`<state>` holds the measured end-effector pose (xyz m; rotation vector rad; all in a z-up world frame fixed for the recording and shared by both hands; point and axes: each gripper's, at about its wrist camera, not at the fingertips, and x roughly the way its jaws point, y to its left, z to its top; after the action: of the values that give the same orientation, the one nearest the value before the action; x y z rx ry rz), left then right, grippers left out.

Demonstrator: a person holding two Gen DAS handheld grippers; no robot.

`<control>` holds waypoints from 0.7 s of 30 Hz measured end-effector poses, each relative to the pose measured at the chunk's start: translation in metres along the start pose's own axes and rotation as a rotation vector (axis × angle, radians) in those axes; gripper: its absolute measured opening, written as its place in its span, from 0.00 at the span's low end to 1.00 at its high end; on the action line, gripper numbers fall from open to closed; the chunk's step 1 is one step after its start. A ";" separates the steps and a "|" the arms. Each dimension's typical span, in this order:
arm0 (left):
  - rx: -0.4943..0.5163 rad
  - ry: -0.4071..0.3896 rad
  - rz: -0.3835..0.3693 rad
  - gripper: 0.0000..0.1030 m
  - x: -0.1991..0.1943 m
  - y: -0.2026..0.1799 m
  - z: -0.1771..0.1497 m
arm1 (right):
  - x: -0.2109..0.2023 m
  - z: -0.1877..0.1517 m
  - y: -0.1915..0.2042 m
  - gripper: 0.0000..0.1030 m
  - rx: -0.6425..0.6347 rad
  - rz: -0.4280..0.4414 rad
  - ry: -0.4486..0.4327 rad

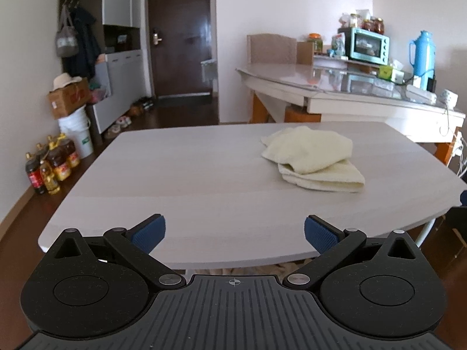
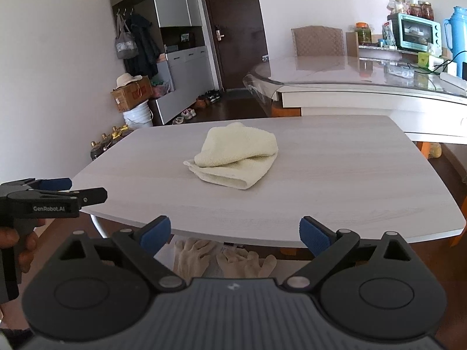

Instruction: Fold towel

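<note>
Lying rumpled and loosely doubled on the table (image 2: 321, 175), the pale-yellow towel (image 2: 235, 156) faces both grippers spread apart.

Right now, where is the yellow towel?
The towel lies bunched near the middle of the grey table, ahead of both open claws and touching neither. In the left wrist view it sits toward the right.

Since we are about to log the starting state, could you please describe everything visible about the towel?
The towel is pale cream and looks like soft terry cloth. It lies loosely bunched in a rumpled heap, an upper layer folded over a flatter lower one whose edges stick out at the near side. It rests on the table, toward the middle. Neither gripper touches it; both are open and short of it.
</note>
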<state>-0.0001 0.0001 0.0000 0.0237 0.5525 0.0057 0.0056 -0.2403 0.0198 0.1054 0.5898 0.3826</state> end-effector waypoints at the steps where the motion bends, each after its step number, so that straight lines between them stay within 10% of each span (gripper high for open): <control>1: -0.002 -0.003 -0.004 1.00 0.000 0.000 0.000 | -0.003 -0.001 0.004 0.94 -0.022 -0.002 -0.002; 21: -0.009 0.034 0.001 1.00 -0.001 0.003 -0.004 | 0.007 0.004 0.005 0.95 -0.008 0.010 0.031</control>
<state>-0.0028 0.0035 -0.0032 0.0150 0.5861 0.0099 0.0116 -0.2326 0.0203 0.0946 0.6184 0.3964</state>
